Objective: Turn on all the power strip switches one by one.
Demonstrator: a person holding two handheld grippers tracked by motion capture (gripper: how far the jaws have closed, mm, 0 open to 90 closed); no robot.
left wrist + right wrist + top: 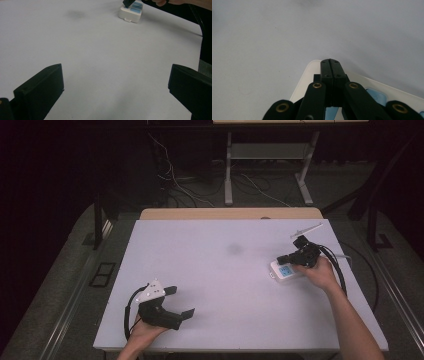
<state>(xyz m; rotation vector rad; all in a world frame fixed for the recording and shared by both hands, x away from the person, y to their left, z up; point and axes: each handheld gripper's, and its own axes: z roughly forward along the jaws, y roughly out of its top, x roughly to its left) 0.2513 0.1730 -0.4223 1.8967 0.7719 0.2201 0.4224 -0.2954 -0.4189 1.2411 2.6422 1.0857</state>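
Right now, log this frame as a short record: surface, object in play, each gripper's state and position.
surface: white table top
object: white box with blue buttons, right side of table
right gripper: jaws shut together, tips over the box; contact unclear
left gripper: jaws open, nothing between them, near front left edge
mark: faint grey smudge mid-table

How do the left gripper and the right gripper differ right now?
The left gripper has its black jaws spread wide over bare white table; the right gripper has its jaws shut together. The left is apart from the white box with blue buttons; the right's tips are over it. Each is hand-held.
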